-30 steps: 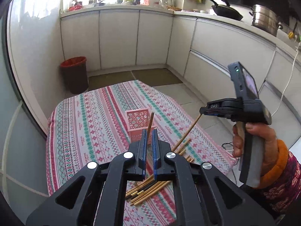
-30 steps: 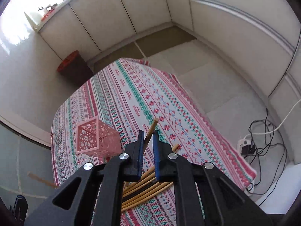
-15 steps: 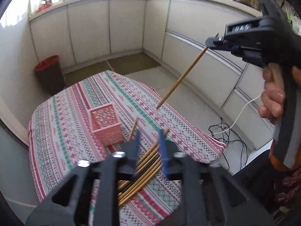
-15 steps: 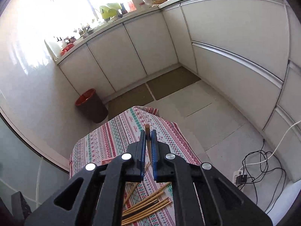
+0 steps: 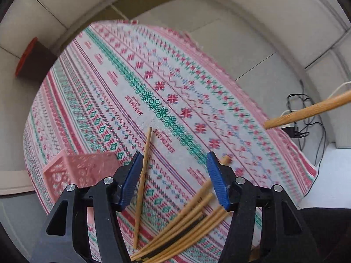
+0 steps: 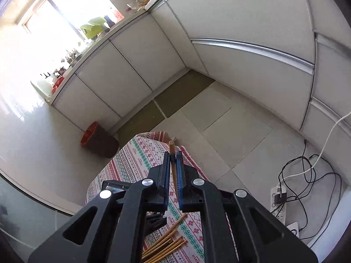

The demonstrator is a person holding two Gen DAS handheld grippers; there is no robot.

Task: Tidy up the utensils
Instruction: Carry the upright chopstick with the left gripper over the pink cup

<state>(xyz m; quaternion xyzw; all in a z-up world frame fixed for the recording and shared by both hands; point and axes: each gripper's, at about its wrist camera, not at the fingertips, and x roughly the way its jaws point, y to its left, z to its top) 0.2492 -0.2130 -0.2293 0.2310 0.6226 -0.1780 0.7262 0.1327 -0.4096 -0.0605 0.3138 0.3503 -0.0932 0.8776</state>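
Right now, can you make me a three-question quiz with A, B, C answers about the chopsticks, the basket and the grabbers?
1. Where is the single chopstick lying on the tablecloth?
A. inside the basket
B. beside the left gripper's left finger
C. on the floor

2. What colour is the basket?
A. pink
B. blue
C. yellow

3. What is the right gripper doing?
A. open and empty
B. resting on the bin
C. shut on a chopstick

Answers:
1 B, it lies on the cloth next to that blue pad of the left gripper, apart from the chopstick pile.
2 A, its lattice walls are pink.
3 C, the held chopstick stands between its closed pads.
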